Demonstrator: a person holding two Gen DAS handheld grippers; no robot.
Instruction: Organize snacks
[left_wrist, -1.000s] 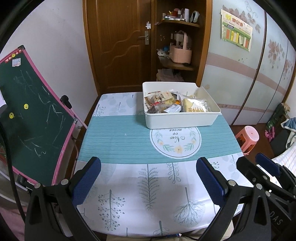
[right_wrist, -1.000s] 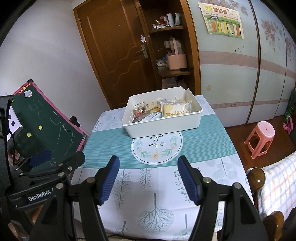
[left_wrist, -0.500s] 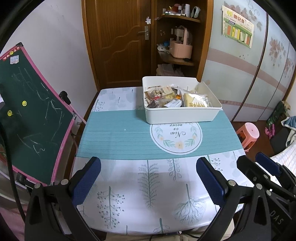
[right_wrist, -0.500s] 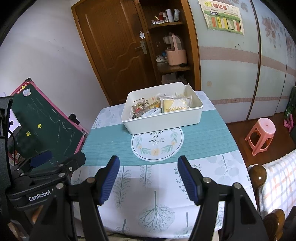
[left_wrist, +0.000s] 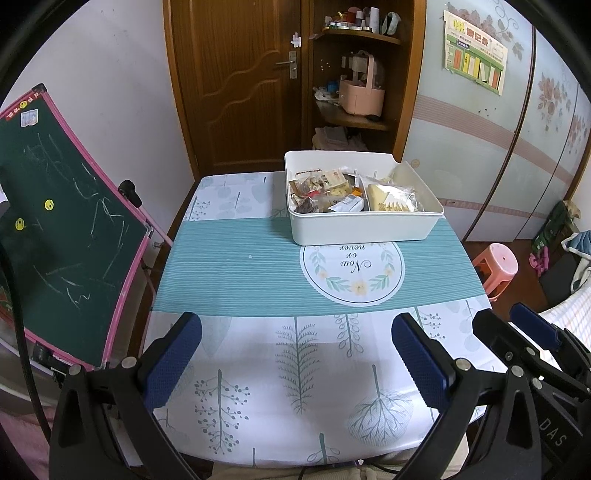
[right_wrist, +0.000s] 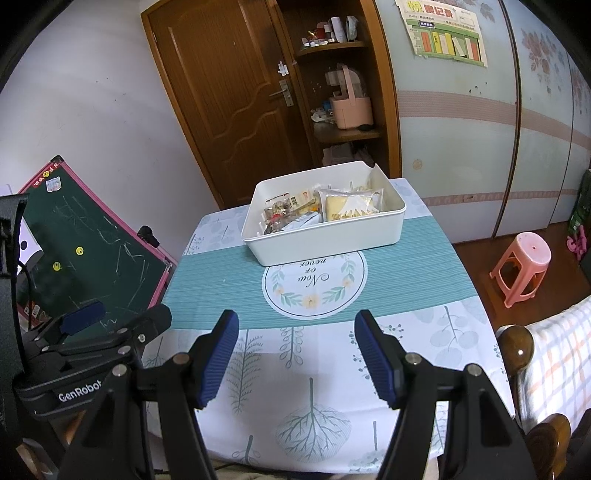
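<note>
A white plastic bin (left_wrist: 365, 229) (right_wrist: 332, 238) stands at the far side of the table, filled with several wrapped snacks (left_wrist: 325, 194) (right_wrist: 291, 214); a clear bag of yellow pieces (left_wrist: 391, 195) (right_wrist: 349, 206) lies in its right half. My left gripper (left_wrist: 295, 354) hangs open over the table's near edge, nothing between its blue pads. My right gripper (right_wrist: 297, 354) is open too, over the near edge and empty. Each gripper shows at the side of the other's view: the right gripper (left_wrist: 532, 336) at the left wrist view's right, the left gripper (right_wrist: 99, 325) at the right wrist view's left.
The table (left_wrist: 236, 258) wears a teal and white leaf-print cloth. A green chalkboard (left_wrist: 62, 229) with a pink frame leans at the left. A pink stool (right_wrist: 521, 266) stands on the floor at the right. A wooden door and a corner shelf (left_wrist: 354, 118) lie behind.
Both views have drifted slightly, the bin sitting a little higher in frame than a second ago. Both grippers stay open and nothing on the table has moved.
</note>
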